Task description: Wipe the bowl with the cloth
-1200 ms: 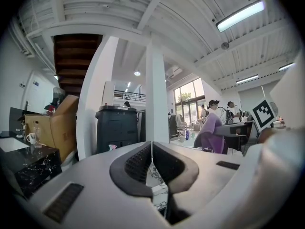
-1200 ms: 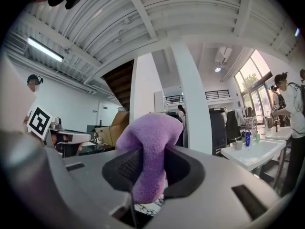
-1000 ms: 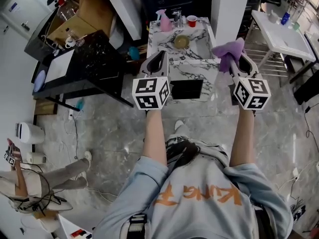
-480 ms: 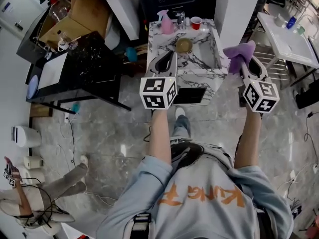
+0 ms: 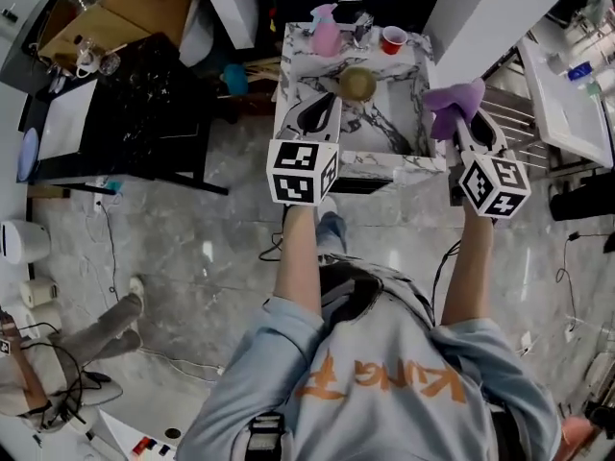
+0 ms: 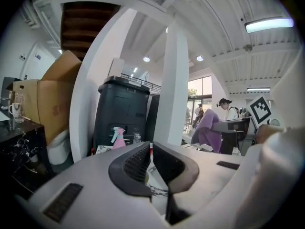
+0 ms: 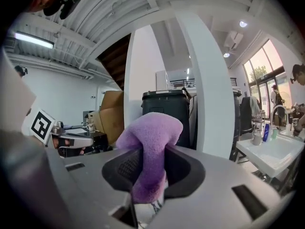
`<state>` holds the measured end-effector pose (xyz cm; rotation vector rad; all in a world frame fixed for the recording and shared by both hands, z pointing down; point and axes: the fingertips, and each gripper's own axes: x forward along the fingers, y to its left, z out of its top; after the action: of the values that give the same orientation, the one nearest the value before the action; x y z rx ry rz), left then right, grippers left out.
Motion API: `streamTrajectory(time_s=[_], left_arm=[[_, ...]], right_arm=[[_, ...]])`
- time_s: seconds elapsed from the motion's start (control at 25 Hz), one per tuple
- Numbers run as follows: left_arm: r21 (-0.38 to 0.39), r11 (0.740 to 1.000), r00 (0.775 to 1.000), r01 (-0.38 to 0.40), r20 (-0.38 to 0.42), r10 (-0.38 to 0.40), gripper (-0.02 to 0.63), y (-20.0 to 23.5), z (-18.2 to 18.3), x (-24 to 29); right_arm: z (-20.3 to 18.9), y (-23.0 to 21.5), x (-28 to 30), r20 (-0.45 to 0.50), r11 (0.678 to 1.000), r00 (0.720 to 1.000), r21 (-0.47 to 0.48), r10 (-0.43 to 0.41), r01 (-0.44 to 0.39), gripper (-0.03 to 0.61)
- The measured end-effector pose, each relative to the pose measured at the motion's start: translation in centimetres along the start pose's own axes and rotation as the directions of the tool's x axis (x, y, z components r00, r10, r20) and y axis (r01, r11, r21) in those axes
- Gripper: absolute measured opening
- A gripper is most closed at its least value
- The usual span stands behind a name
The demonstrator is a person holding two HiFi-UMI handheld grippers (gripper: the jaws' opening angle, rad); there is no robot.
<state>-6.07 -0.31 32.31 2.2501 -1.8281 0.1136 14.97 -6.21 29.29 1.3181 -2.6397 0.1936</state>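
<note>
A brown bowl [image 5: 356,84] sits in the middle of a marble-topped table [image 5: 384,162] ahead of me. My right gripper [image 5: 455,116] is shut on a purple cloth [image 5: 452,102], which bulges up from between the jaws [image 7: 150,149]; it hangs over the table's right edge. At the table's left part my left gripper [image 5: 323,106] is shut with nothing between its jaws, short of the bowl. In the left gripper view the jaws [image 6: 151,156] stand closed, and the cloth [image 6: 208,130] shows at the right.
A pink spray bottle [image 5: 325,35], a red cup [image 5: 392,39] and a faucet [image 5: 362,29] stand at the table's far edge. A black table [image 5: 144,113] is at the left, a white sink unit [image 5: 567,94] at the right. A person sits at the lower left [image 5: 58,353].
Both grippers have come closer to the marble table and now hang over it, the right one still gripping the cloth. I have stepped toward the table.
</note>
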Motion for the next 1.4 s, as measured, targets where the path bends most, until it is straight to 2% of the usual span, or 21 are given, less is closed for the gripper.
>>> streamTrajectory(time_s=[0.2, 0.36, 0.48, 0.56, 0.76, 0.88, 1.04, 1.24, 1.4], left_arm=[[-0.007, 1.0, 0.999, -0.03, -0.035, 0.03, 0.026, 5.1, 1.1, 3.8], [0.017, 0.998, 0.993, 0.056, -0.109, -0.053, 0.026, 5.1, 0.1, 8.0], [0.032, 0.99, 0.976, 0.137, -0.176, -0.13, 0.026, 4.1, -1.4, 11.5], [0.015, 0.984, 0.961, 0.177, -0.219, -0.17, 0.026, 3.5, -3.0, 13.3], [-0.031, 0.973, 0.918, 0.23, -0.326, -0.227, 0.026, 1.6, -7.8, 16.7], [-0.043, 0.974, 0.9, 0.22, -0.375, -0.22, 0.026, 1.0, -9.9, 18.0], [-0.033, 0.982, 0.879, 0.188, -0.44, -0.183, 0.026, 0.6, -12.5, 19.1], [0.02, 0.986, 0.833, 0.166, -0.537, -0.13, 0.027, 0.9, -15.9, 20.2], [0.079, 0.979, 0.789, 0.186, -0.607, -0.1, 0.026, 0.9, -19.0, 21.0]], right_arm=[[0.9, 1.2, 6.4, 0.005, 0.998, 0.999, 0.025, 0.054, -0.054, 0.123], [0.0, -1.5, 9.3, -0.019, 0.998, 1.0, 0.056, 0.009, -0.008, 0.123], [-0.6, -4.2, 10.7, -0.041, 0.994, 0.998, 0.09, -0.052, 0.056, 0.123], [-1.8, -5.1, 11.1, -0.071, 0.991, 0.995, 0.104, -0.074, 0.082, 0.123], [-6.5, -8.2, 11.1, -0.172, 0.98, 0.979, 0.142, -0.113, 0.139, 0.123], [-8.2, -10.3, 11.1, -0.196, 0.971, 0.973, 0.177, -0.126, 0.161, 0.123], [-9.1, -11.8, 11.8, -0.198, 0.969, 0.975, 0.204, -0.101, 0.142, 0.123], [-10.4, -13.2, 11.9, -0.21, 0.964, 0.974, 0.233, -0.082, 0.131, 0.123], [-12.6, -14.1, 10.6, -0.245, 0.953, 0.965, 0.26, -0.09, 0.155, 0.123]])
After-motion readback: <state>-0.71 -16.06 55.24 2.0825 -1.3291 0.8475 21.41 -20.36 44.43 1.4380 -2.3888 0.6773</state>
